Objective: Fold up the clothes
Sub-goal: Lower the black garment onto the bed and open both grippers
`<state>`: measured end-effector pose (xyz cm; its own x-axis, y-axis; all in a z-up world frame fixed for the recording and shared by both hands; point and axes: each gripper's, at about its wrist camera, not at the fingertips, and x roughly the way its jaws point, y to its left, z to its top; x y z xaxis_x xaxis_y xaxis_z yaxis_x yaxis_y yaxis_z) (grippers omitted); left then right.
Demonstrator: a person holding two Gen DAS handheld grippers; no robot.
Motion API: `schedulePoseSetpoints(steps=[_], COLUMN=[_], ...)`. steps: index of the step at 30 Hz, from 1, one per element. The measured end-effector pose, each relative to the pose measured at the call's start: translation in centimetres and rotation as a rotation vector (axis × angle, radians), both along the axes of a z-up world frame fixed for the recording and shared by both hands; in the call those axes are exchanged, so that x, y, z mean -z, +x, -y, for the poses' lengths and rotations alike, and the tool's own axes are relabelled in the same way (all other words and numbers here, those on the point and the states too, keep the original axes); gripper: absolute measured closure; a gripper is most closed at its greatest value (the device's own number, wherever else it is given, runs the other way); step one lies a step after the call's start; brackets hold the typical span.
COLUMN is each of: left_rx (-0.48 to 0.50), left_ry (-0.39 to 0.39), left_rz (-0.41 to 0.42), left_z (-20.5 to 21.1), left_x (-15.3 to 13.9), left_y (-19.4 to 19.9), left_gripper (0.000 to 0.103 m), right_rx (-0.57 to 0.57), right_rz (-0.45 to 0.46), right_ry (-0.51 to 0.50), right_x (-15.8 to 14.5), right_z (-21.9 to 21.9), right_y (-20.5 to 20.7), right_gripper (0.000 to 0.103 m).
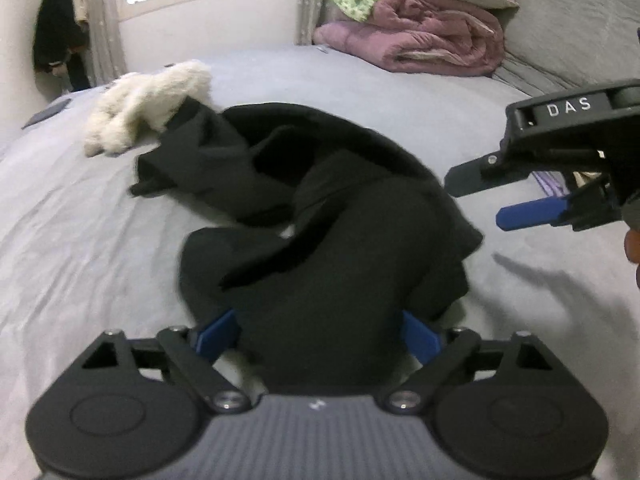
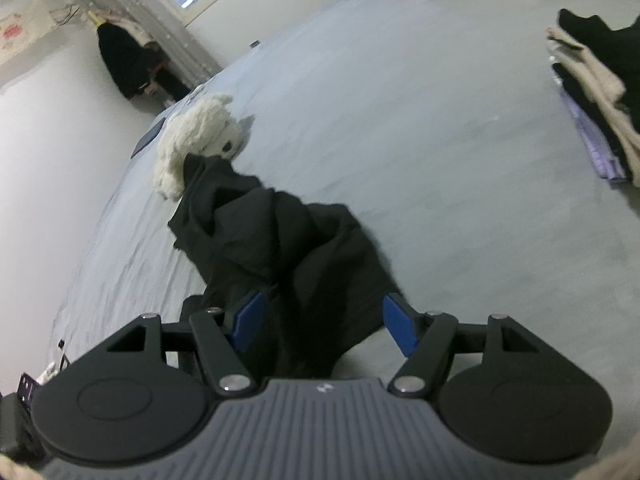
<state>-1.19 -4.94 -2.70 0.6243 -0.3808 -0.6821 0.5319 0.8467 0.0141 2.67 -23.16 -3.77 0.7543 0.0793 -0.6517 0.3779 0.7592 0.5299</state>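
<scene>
A crumpled black garment (image 1: 320, 216) lies on the grey bed sheet (image 1: 100, 240); it also shows in the right wrist view (image 2: 280, 248). My left gripper (image 1: 320, 336) is open, its blue pads (image 1: 218, 334) on either side of the garment's near end. My right gripper (image 2: 326, 324) is open too, its blue pads (image 2: 250, 320) straddling the cloth's near edge. In the left wrist view the right gripper (image 1: 484, 196) hovers open just right of the garment.
A fluffy white garment (image 1: 148, 104) lies beyond the black one. Folded pink quilts (image 1: 416, 36) sit at the bed's far end. A stack of folded clothes (image 2: 600, 96) lies at the right. A dark coat (image 1: 56, 36) hangs by the window.
</scene>
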Motion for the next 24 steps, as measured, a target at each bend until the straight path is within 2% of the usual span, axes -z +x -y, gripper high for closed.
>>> schedulePoseSetpoints(steps=[4, 7, 9, 11, 15, 24], left_rx=[-0.045, -0.06, -0.061, -0.061, -0.06, -0.059], left_ry=[-0.03, -0.029, -0.065, -0.077, -0.062, -0.047], left_rz=[-0.01, 0.009, 0.069, 0.073, 0.075, 0.082], left_z=[-2.3, -3.0, -3.6, -3.8, -3.6, -3.5], left_x=[1.4, 3.1, 4.1, 4.2, 4.2, 4.4], left_y=[-0.3, -0.9, -1.8, -1.9, -1.8, -1.9], left_gripper=[0.001, 0.0, 0.0, 0.0, 0.0, 0.0], right_rx=[-0.045, -0.073, -0.095, -0.112, -0.123, -0.108], right_rz=[0.0, -0.011, -0.02, -0.024, -0.027, -0.038], right_ry=[-0.013, -0.035, -0.052, -0.075, -0.138, -0.143], right_x=[0.3, 0.5, 0.8, 0.9, 0.9, 1.4], right_z=[-1.3, -2.5, -3.3, -4.0, -4.7, -5.1], right_y=[0.3, 0.7, 0.9, 1.0, 0.8, 0.6], right_gripper=[0.035, 0.047, 0.066, 0.072, 0.074, 0.073])
